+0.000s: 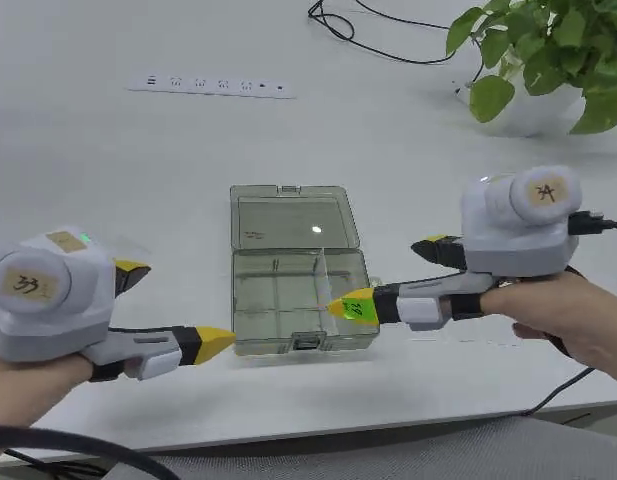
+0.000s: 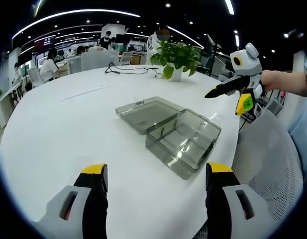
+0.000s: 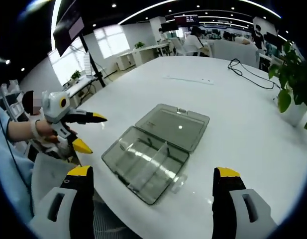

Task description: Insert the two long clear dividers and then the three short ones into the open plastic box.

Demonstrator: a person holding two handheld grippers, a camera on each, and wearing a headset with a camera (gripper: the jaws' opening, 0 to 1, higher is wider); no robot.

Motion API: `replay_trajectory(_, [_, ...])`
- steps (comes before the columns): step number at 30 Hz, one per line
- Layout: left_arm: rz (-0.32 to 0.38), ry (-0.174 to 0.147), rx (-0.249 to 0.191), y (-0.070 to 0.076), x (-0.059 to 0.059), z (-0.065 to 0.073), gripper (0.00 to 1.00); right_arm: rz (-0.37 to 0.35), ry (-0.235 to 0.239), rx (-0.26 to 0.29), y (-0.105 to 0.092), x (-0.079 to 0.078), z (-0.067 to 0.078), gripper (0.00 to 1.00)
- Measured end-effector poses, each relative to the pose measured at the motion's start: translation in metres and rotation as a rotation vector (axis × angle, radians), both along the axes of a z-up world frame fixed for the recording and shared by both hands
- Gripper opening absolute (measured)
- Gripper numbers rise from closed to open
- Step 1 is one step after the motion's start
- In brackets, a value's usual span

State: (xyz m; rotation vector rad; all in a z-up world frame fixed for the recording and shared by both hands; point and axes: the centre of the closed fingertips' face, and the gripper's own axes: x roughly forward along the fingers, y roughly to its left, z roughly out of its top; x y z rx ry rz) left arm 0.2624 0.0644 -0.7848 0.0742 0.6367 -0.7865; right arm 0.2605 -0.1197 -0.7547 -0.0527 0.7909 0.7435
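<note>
Open plastic box [image 1: 268, 340] on white table [image 1: 138, 150], lid lying flat behind its tray; one long clear divider [image 1: 322, 278] stands upright inside the box, right of its middle; left claw [image 1: 173, 305] open, empty, left of the box and apart from it; right claw [image 1: 388, 275] open, empty, lower tip at the box's right front edge, contact unclear.

A white worktop [image 1: 88, 150] carries a power strip [image 1: 210, 86] far left, a black cable [image 1: 340, 30] and a potted plant [image 1: 548, 50] far right. Ceiling light strips [image 2: 73, 11] glow above distant desks [image 3: 143, 52] and bright windows [image 3: 111, 42].
</note>
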Motion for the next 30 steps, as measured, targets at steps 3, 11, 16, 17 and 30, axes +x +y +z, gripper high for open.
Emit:
replay_trajectory(3, [0.031, 0.005, -0.006, 0.007, 0.005, 0.001, 0.82, 0.026, -0.027, -0.025, -0.006, -0.007, -0.001, 1.00])
replay_trajectory(11, [0.126, 0.038, 0.034, 0.041, 0.019, -0.002, 0.81, 0.053, -0.074, -0.010, -0.019, -0.021, -0.003, 1.00])
replay_trajectory(16, [0.166, 0.061, 0.107, 0.063, 0.023, -0.011, 0.81, 0.050, -0.111, 0.018, -0.028, -0.025, -0.005, 1.00])
replay_trajectory(17, [0.173, 0.067, 0.129, 0.068, 0.024, -0.014, 0.80, 0.036, -0.107, 0.019, -0.030, -0.025, -0.006, 1.00])
replay_trajectory(30, [0.215, 0.190, 0.311, 0.108, 0.034, -0.044, 0.70, 0.005, -0.124, 0.050, -0.043, -0.035, -0.006, 1.00])
